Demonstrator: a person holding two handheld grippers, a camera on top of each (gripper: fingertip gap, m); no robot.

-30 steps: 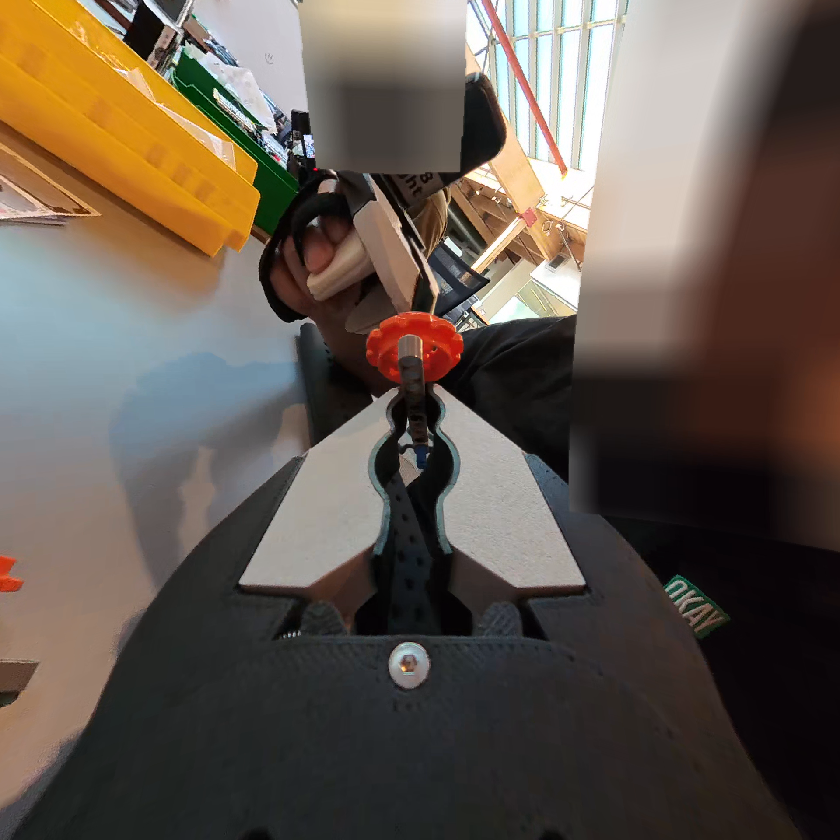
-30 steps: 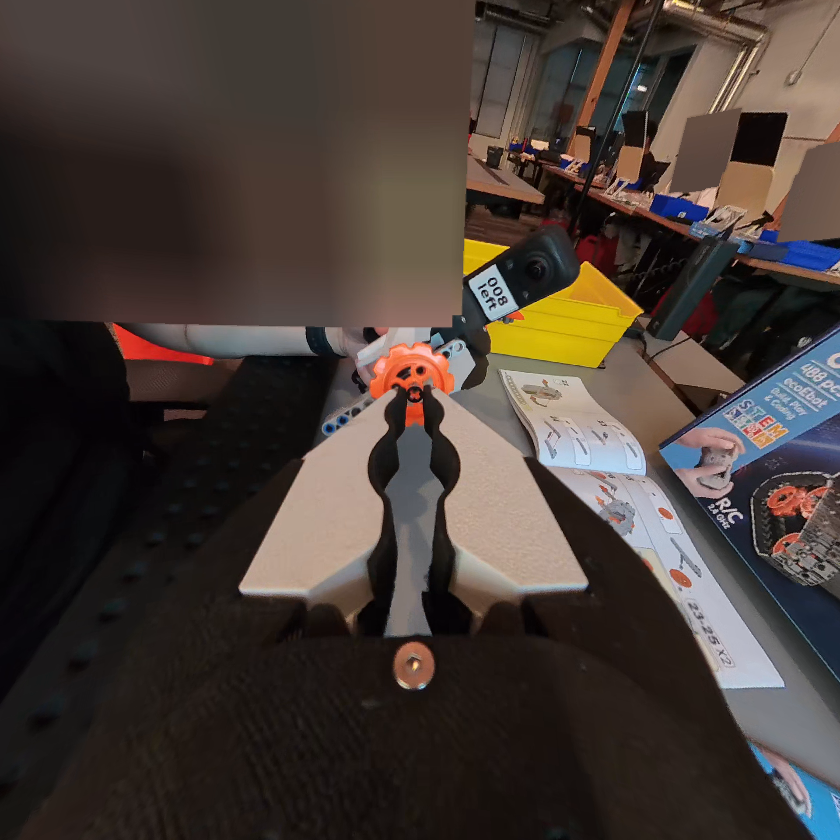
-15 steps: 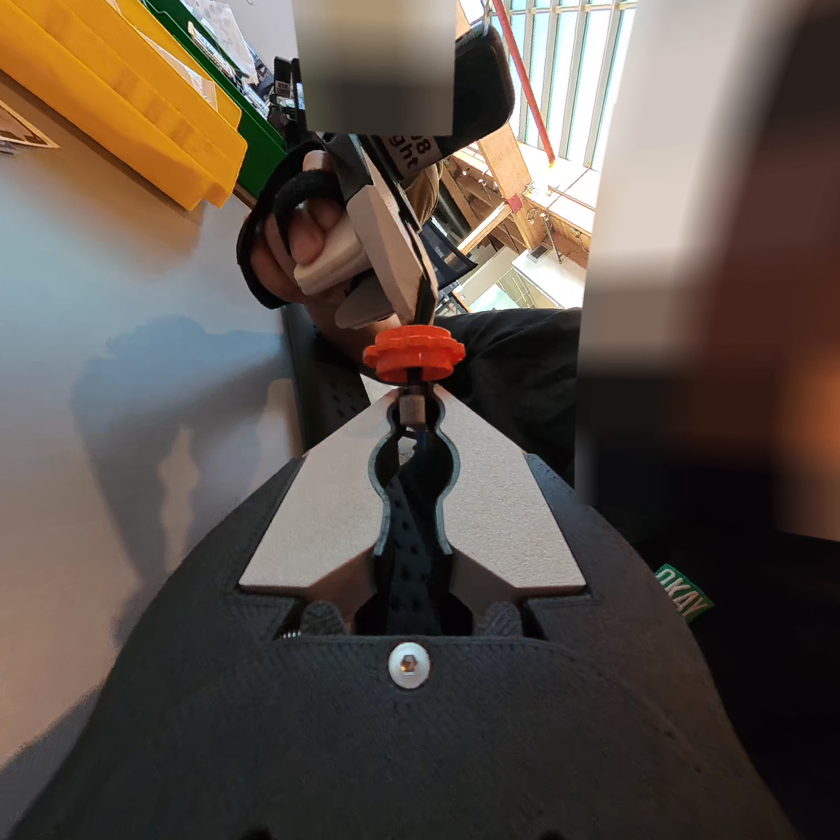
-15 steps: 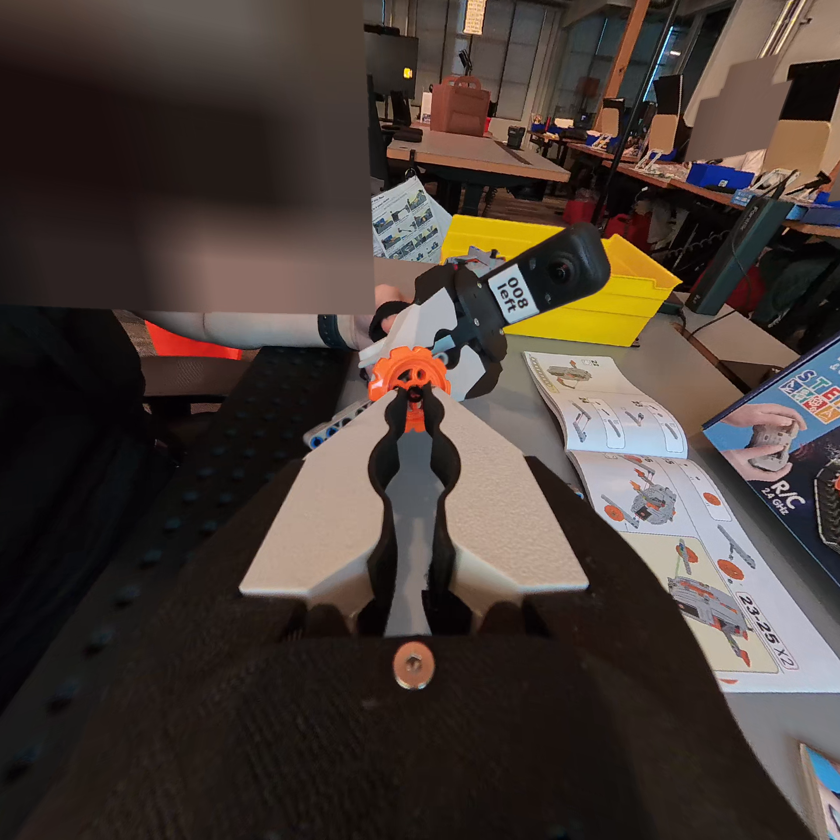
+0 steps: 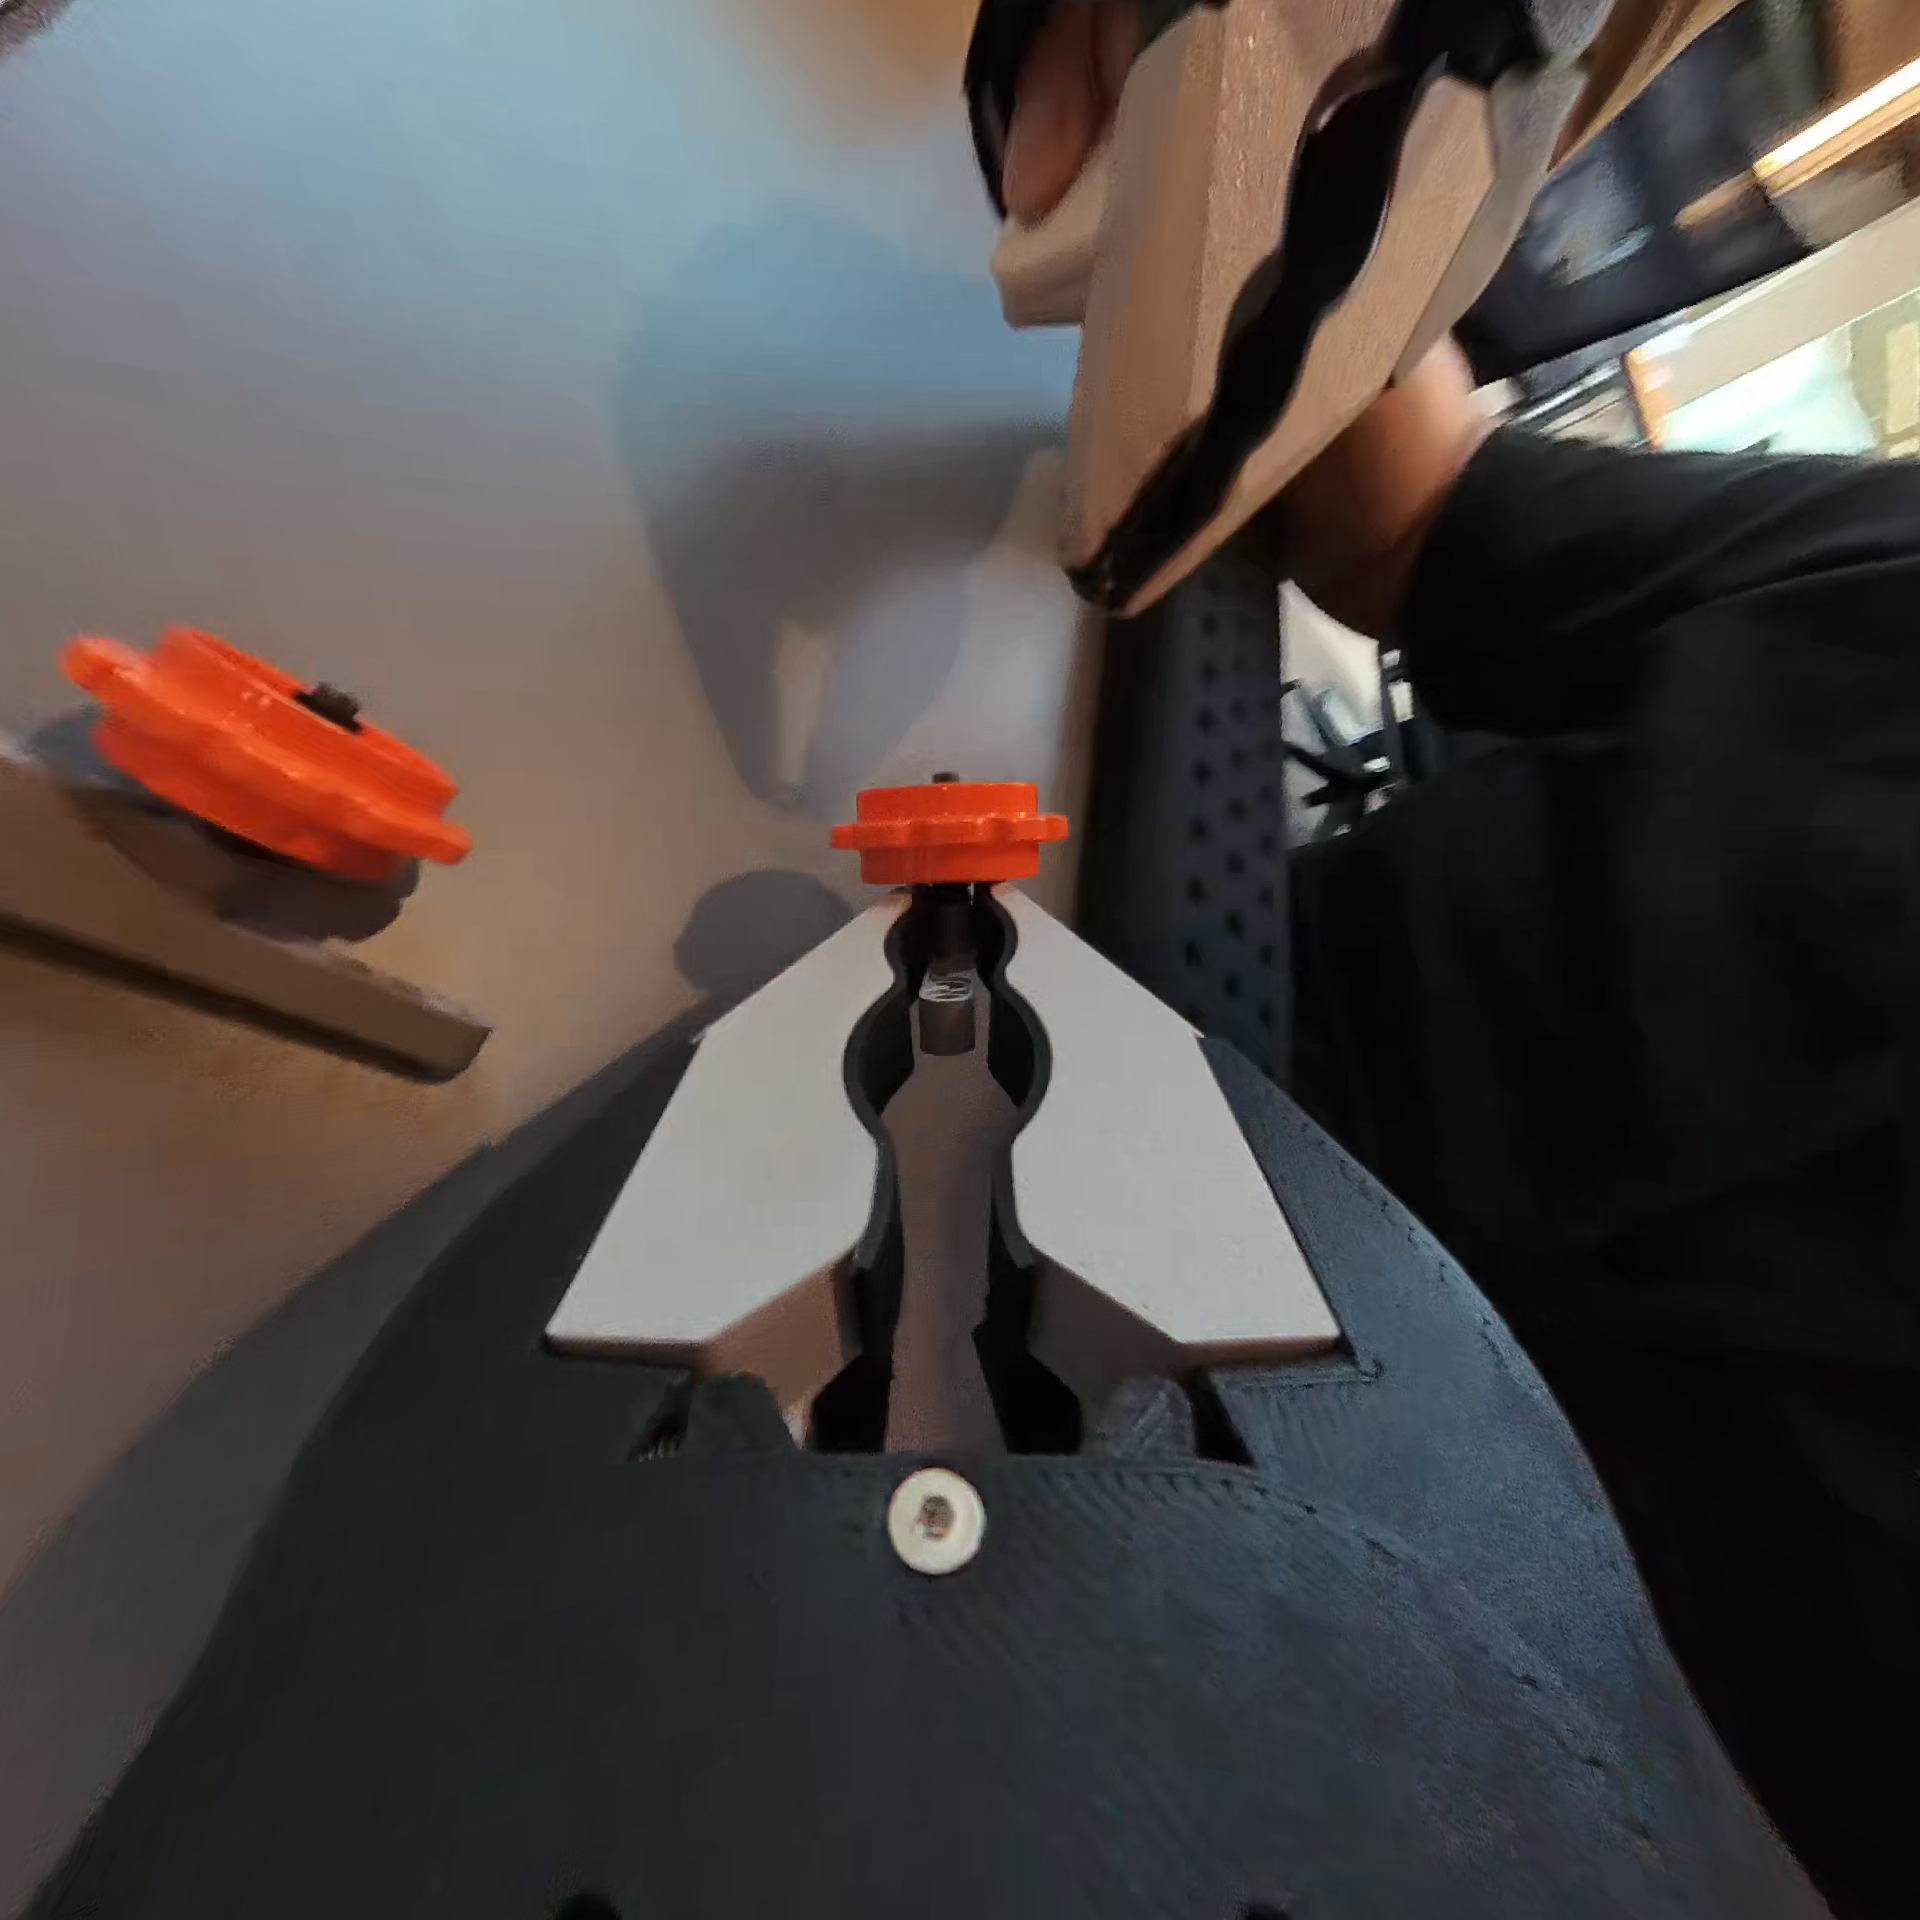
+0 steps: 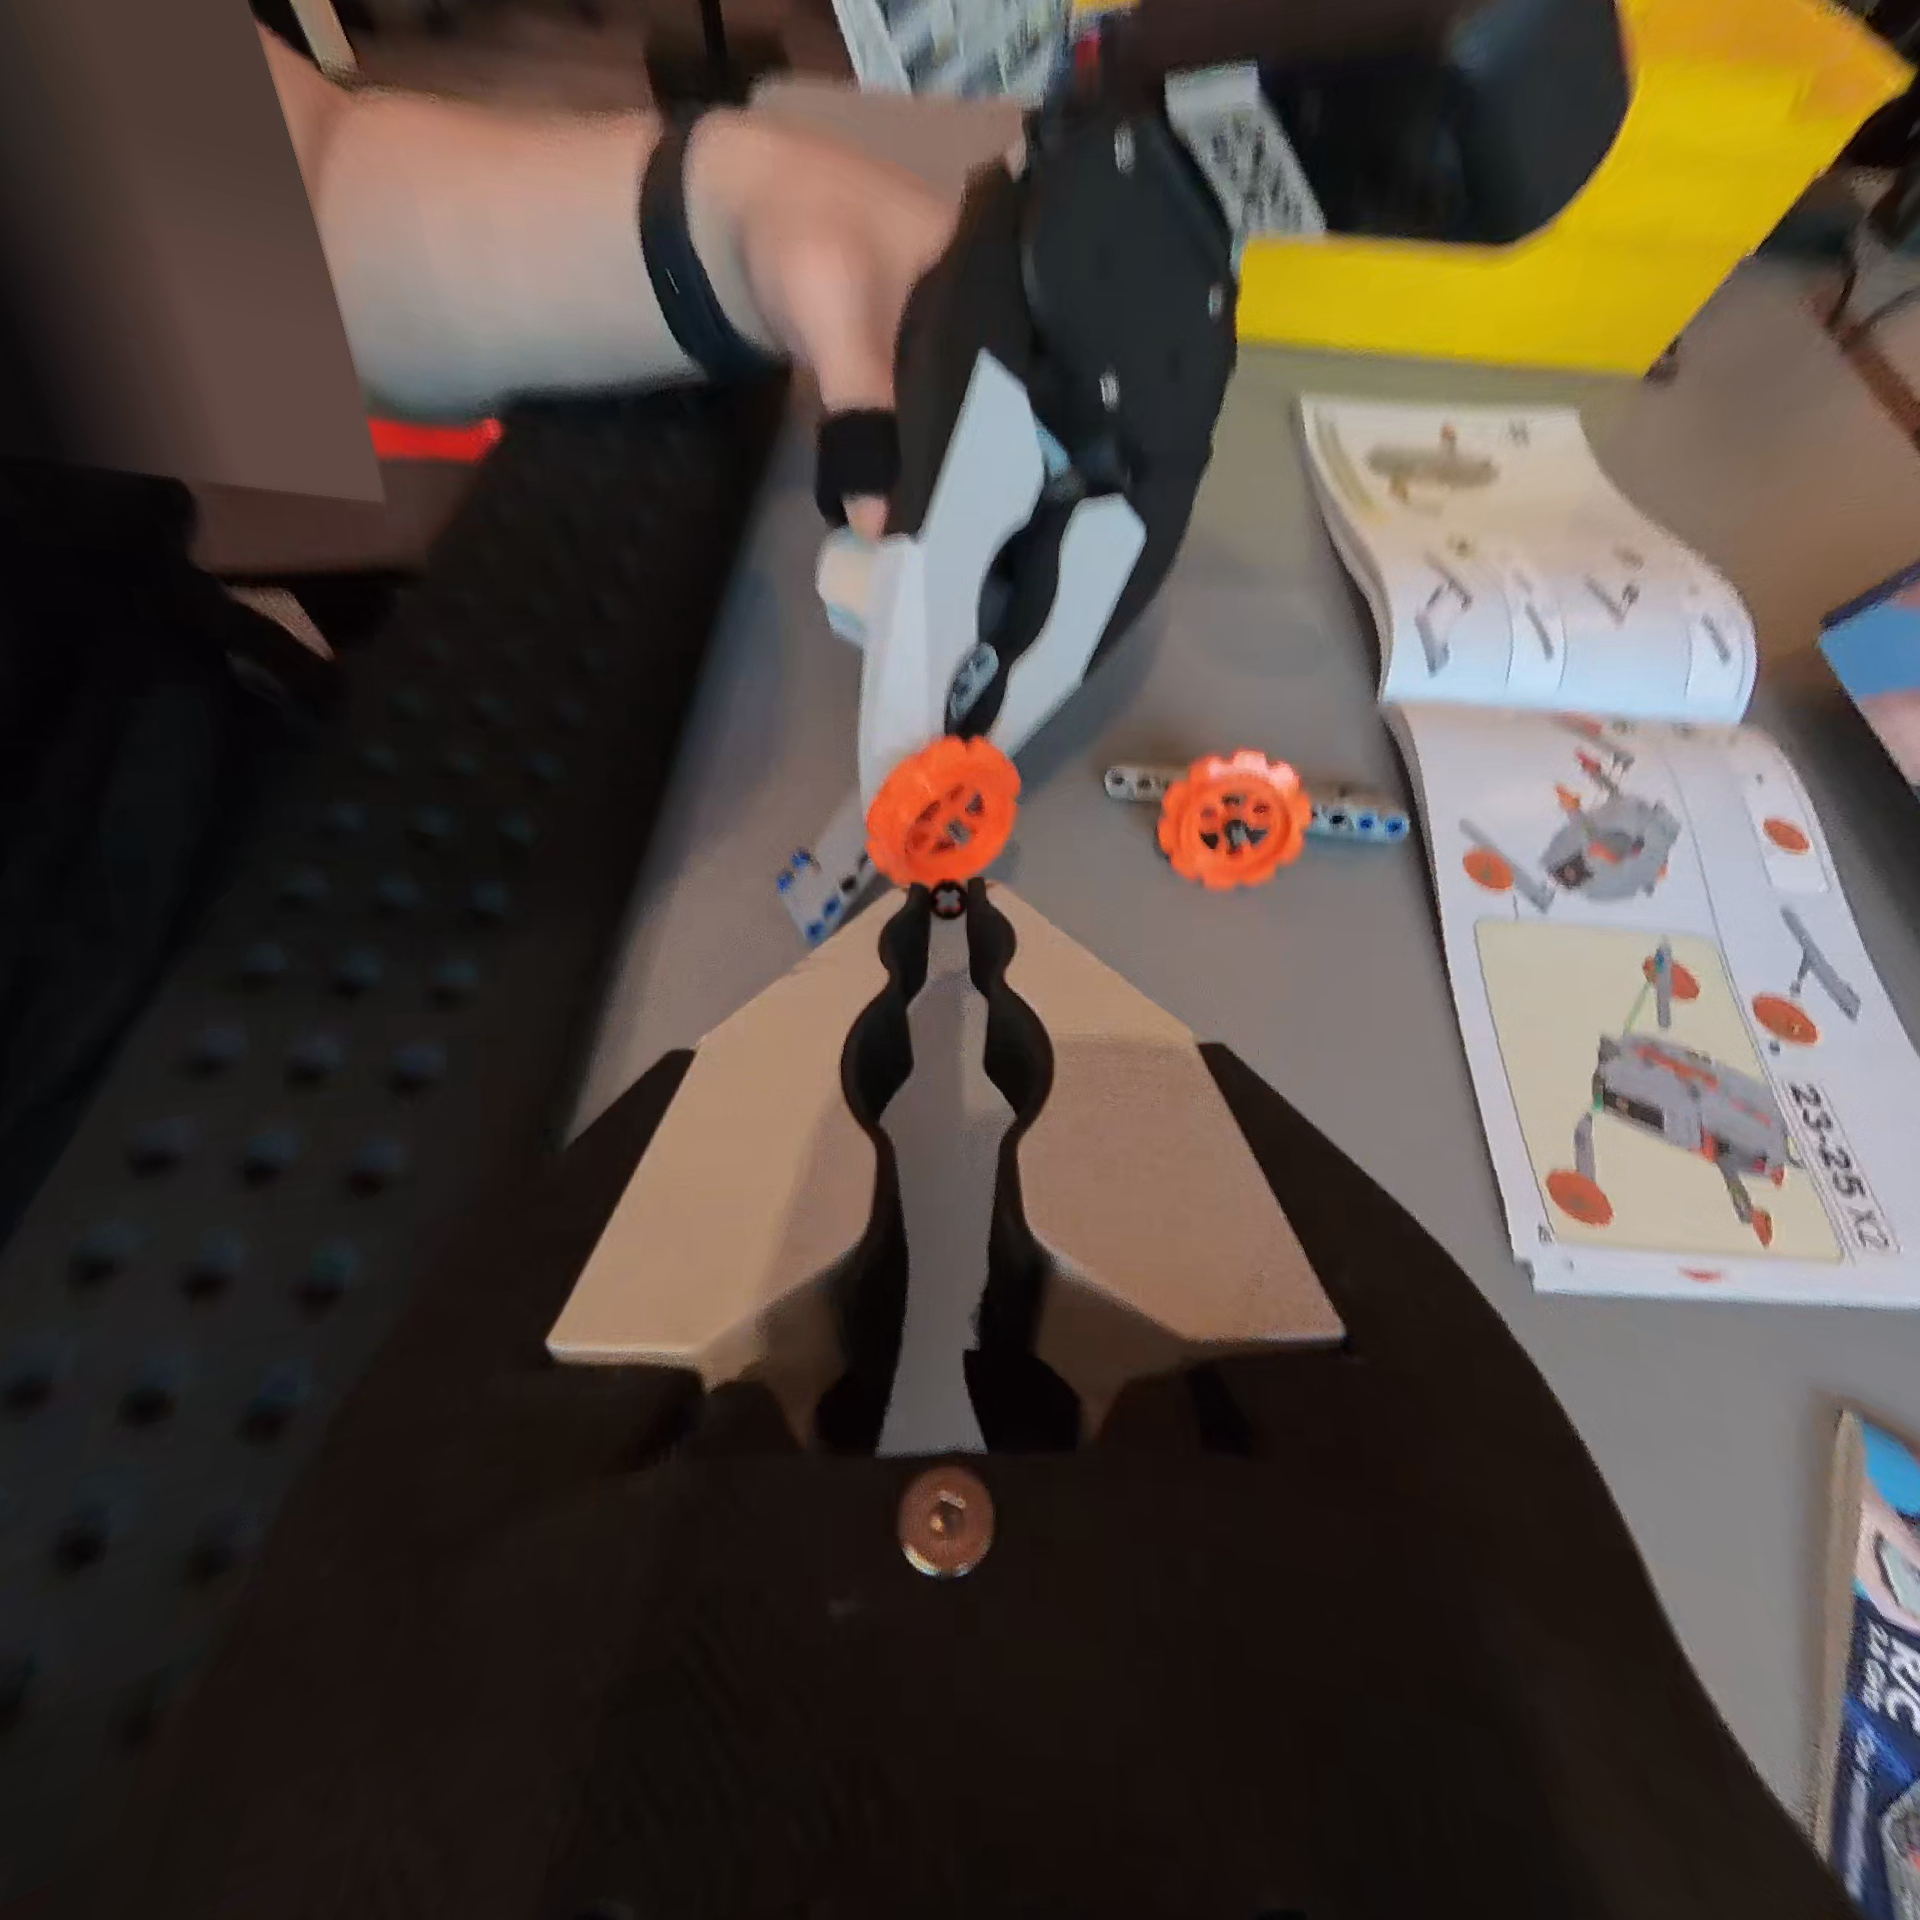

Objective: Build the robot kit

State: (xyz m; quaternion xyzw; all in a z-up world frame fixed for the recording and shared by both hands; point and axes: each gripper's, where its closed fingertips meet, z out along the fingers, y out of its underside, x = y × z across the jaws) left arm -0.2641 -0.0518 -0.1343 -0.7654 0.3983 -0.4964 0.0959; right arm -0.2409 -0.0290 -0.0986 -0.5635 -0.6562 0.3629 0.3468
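Note:
My left gripper (image 5: 945, 935) is shut on the end of a grey beam (image 5: 943, 1023) that carries an orange gear (image 5: 948, 831), held above the grey table. In the right wrist view the same gear (image 6: 942, 810) and beam (image 6: 821, 894) hang from the left gripper's pale fingers (image 6: 914, 623). My right gripper (image 6: 945, 902) is shut on a small black cross-shaped pin (image 6: 945, 900), just short of that gear and apart from it. In the left wrist view it (image 5: 1117, 587) hovers above and to the right of the gear. A second orange gear (image 6: 1231, 821) lies on another grey beam (image 6: 1351, 821) on the table.
An open instruction booklet (image 6: 1621, 935) lies to the right on the table. A yellow bin (image 6: 1558, 208) stands behind it. Blue boxes (image 6: 1881, 1662) sit at the right edge. A black perforated chair (image 6: 312, 987) is on the left. A person's hand and forearm (image 6: 540, 239) hold the left gripper. The grippers' ends are close to 5 cm from one another.
My right gripper has drawn back from the orange gear, which it touched before. Both grippers have tipped down toward the table, bringing the second gear into view.

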